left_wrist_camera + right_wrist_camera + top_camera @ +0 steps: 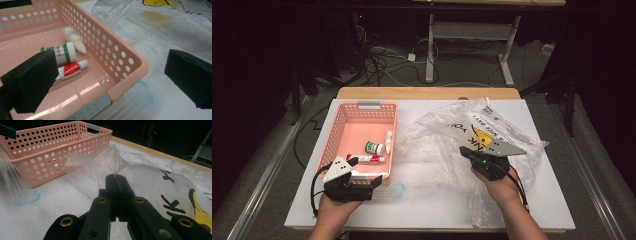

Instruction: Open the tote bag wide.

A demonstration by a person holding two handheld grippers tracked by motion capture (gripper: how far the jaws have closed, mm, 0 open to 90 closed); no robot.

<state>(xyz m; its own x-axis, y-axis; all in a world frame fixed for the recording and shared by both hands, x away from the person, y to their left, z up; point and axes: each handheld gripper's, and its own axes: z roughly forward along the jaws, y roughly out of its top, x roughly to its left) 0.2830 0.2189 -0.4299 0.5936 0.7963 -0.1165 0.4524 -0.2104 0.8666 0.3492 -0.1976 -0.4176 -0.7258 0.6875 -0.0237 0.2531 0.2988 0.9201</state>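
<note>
Plastic bag point(482, 131) print reads "YOU".

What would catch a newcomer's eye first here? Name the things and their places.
The pink basket on the table's left, holding a red tube, a green-banded bottle and a white dropper bottle. Next, the crumpled plastic bag with a yellow print, spread across the right. The right gripper is shut on a fold of the bag, and the left gripper stands open at the basket's near corner.
</note>
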